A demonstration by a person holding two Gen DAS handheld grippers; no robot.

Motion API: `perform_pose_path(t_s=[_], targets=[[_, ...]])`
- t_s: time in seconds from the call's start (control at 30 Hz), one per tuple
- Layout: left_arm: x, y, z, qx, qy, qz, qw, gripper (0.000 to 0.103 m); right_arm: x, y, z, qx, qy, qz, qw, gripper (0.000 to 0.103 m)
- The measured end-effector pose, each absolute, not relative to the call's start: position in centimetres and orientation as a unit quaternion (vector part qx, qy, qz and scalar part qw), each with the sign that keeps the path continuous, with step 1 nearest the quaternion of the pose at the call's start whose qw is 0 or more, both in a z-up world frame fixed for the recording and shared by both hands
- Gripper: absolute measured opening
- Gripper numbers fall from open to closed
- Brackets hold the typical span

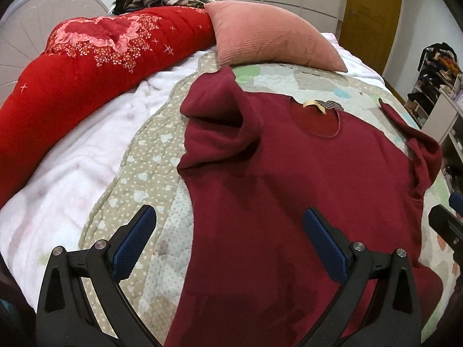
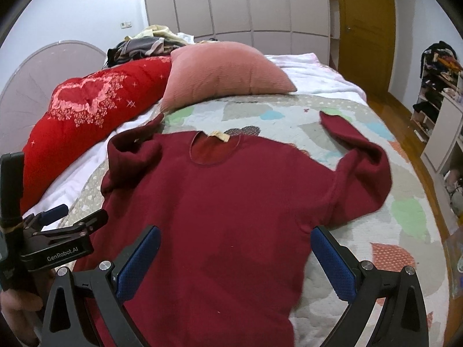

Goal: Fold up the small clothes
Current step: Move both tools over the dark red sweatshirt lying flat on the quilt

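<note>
Hovering left gripper (image 1: 228,240) jaws spread wide, empty, over sweater's left edge | right gripper (image 2: 235,260) also wide, empty, above lower body | maroon sweater (image 2: 231,202) flat, front up, on patchwork quilt (image 2: 405,211), sleeves bunched | pink pillow (image 2: 225,72) beyond collar

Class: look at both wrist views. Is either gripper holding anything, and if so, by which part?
Nothing is held. The left gripper and right gripper are both open above the maroon sweater.
</note>
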State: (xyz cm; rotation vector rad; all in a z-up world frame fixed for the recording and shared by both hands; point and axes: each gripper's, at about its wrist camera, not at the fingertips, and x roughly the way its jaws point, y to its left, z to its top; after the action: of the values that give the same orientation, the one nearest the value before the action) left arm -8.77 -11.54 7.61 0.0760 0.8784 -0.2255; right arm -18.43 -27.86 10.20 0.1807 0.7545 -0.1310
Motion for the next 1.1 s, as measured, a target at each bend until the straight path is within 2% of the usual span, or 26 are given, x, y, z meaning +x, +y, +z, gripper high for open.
perform_pose_path(t_s=[1.1], targets=[[-5.6, -9.3, 5.1, 0.019, 0.450, -0.085, 0.889, 0.102, -13.7, -24.2, 8.4, 0.070, 0.378, -0.025, 0.923, 0.103]])
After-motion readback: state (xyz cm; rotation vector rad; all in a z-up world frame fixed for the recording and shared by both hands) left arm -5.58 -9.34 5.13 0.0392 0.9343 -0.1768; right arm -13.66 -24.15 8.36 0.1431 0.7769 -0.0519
